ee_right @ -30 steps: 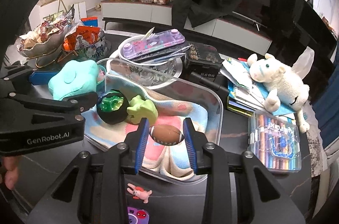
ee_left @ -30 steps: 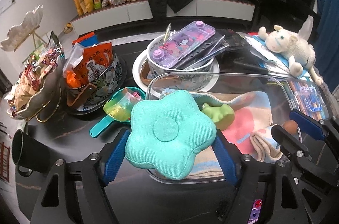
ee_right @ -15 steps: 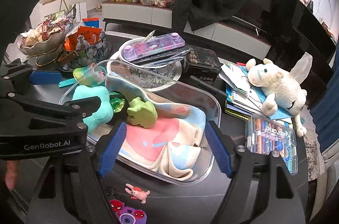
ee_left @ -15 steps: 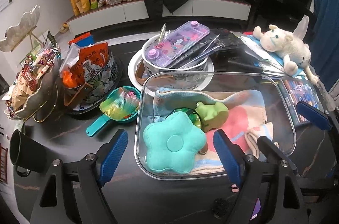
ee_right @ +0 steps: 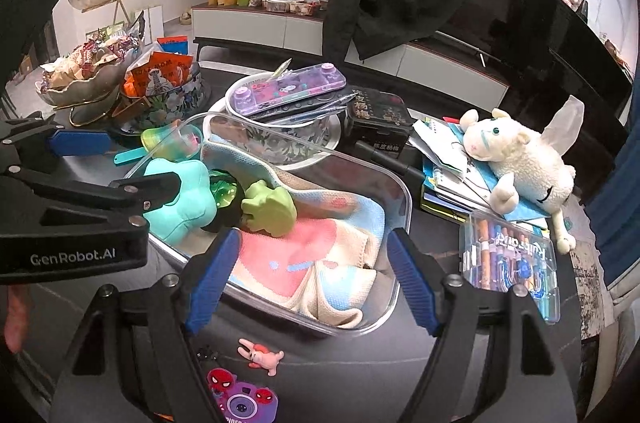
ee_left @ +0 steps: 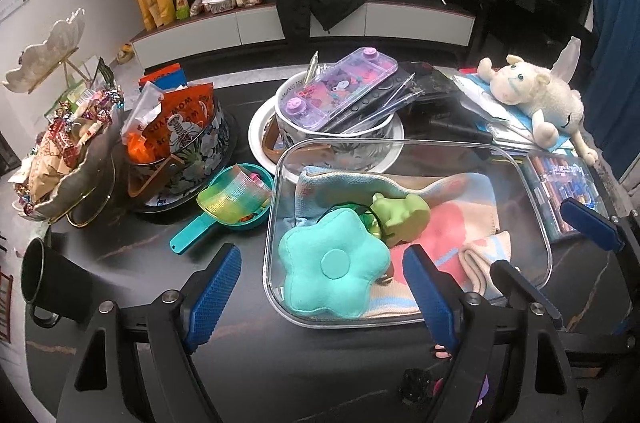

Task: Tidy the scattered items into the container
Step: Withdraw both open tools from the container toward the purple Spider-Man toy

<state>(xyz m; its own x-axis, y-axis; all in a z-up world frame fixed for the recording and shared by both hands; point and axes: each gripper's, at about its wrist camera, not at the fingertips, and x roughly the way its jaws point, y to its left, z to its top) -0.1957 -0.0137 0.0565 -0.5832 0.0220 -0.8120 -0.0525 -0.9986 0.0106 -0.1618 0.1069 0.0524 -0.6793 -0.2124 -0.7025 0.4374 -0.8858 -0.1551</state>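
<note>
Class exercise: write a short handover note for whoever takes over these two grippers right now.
Left gripper: open, empty, near the clear tub's front edge.
Right gripper: open, empty, over the tub's near end.
Done: teal flower cushion, green frog toy and a dark green toy lie in the tub on the striped cloth.
Left: pink bunny figure and purple toy camera on the table in front of the tub.

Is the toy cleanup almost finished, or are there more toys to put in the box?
Partly done. The teal flower-shaped cushion and green frog toy already lie in the clear plastic container. The left gripper and right gripper are open, holding nothing. The small pink bunny figure and purple spider-themed toy camera remain on the table.
</note>
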